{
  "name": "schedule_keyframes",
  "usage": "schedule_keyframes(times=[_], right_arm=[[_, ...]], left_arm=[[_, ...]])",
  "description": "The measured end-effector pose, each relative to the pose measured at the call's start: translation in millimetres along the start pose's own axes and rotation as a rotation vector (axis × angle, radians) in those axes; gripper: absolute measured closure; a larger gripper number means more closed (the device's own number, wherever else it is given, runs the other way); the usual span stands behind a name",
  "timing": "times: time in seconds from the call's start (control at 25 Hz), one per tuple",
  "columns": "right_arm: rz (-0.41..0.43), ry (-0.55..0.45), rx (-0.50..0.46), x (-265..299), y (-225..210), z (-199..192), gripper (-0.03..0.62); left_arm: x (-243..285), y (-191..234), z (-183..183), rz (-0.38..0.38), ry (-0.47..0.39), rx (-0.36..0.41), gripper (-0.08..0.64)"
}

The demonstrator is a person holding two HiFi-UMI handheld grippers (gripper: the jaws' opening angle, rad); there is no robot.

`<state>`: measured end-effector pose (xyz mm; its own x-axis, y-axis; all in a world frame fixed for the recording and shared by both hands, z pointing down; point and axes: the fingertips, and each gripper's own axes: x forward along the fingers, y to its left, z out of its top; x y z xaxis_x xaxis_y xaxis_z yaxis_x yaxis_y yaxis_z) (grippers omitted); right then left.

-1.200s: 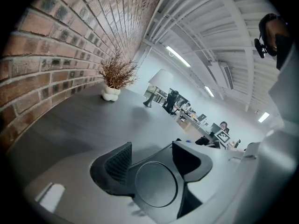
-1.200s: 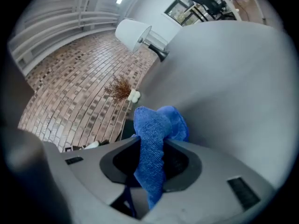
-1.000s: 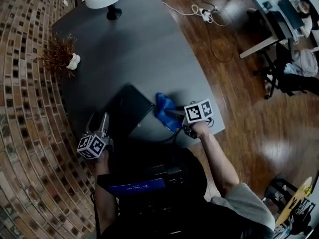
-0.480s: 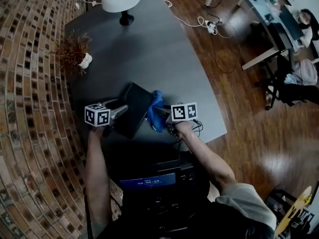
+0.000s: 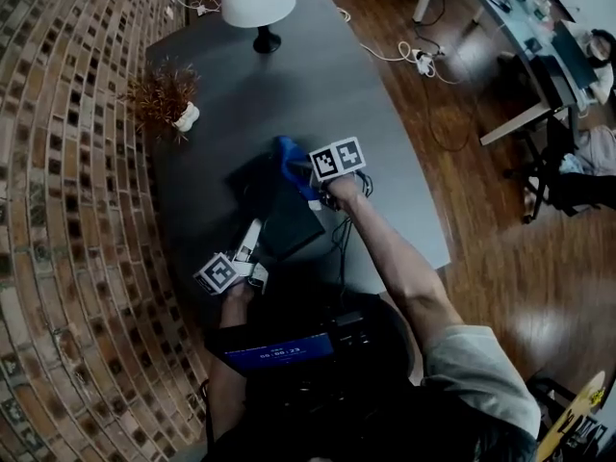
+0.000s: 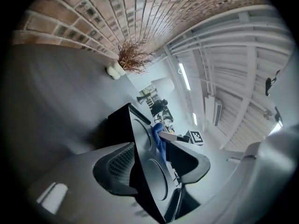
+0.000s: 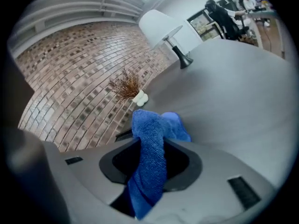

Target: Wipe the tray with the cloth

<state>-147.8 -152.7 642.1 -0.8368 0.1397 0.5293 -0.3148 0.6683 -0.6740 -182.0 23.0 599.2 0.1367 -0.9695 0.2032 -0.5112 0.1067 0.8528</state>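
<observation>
My left gripper (image 6: 149, 164) is clamped on the near edge of the black tray (image 5: 289, 221), steadying it over the dark table (image 5: 289, 75). In the left gripper view the tray stands edge-on between the jaws, and its face with the round recesses is turned toward my other hand. My right gripper (image 7: 152, 167) is closed on the blue cloth (image 5: 290, 158), which hangs bunched from the jaws and sits at the tray's far end, against its face as far as I can tell. I judge the wiping to be under way, with the cloth at the far end of a stroke. Next I should draw the cloth back along the recessed face toward me, pressing firmly enough to clean it but not so hard that the tray twists out of my left grip.
</observation>
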Motion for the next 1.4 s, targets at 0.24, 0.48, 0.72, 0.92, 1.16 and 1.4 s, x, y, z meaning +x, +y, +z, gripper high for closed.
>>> schedule_keyframes(times=[0.24, 0.48, 0.72, 0.92, 1.16, 1.4], right_arm=[[-0.046, -0.018, 0.139, -79.2, -20.3, -60.9, 0.457], [0.036, -0.014, 0.299, -67.0, 26.6, -133.5, 0.463], [0.035, -0.009, 0.263, -78.1, 43.3, -162.4, 0.460], [-0.299, 0.002, -0.008, -146.7, -36.9, -127.4, 0.451], [-0.649, 0.227, -0.409, -194.6, -96.1, -126.6, 0.389], [-0.705, 0.091, -0.280, -251.9, -112.7, -120.1, 0.137]], left_arm=[[2.7, -5.8, 30.7, -0.069, -0.048, 0.044, 0.390], [38.3, -11.0, 34.2, -0.035, 0.041, 0.130, 0.378], [38.6, -3.6, 41.3, 0.034, 0.139, 0.246, 0.379], [22.8, -49.1, 9.0, 0.000, 0.209, 0.456, 0.380], [16.7, -45.1, -34.1, 0.044, 0.283, 0.611, 0.410], [23.8, -50.6, -47.9, 0.018, 0.300, 0.617, 0.414]])
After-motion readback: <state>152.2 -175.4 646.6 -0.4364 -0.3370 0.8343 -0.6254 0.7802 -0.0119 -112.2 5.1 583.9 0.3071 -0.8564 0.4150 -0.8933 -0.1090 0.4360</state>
